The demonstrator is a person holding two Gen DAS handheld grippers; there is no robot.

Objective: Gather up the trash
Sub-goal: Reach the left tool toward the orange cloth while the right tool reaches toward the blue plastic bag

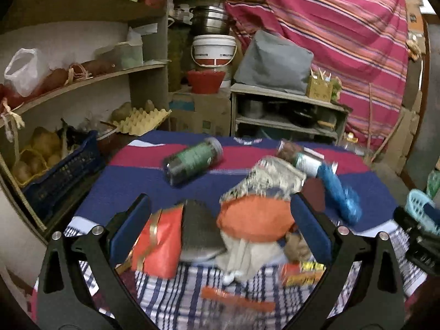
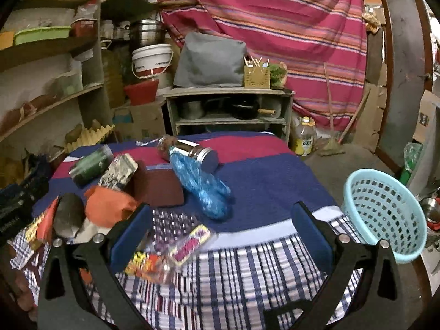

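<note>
A cloth-covered table (image 2: 264, 181) is bounded by shelves at 9 o'clock. Bare cloth is seen at 3 o'clock, toward the basket (image 2: 385, 214) off its edge. Trash wrappers (image 2: 176, 250) are piled at 7 o'clock, jars beyond. Left gripper (image 1: 220, 236) and right gripper (image 2: 220, 236) are held spread, empty.

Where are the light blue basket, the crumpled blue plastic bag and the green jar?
basket (image 2: 385, 214): right wrist view, perforated wall.
blue plastic bag (image 2: 203, 187): right wrist view, middle.
green jar (image 1: 192, 159): left wrist view, label.
</note>
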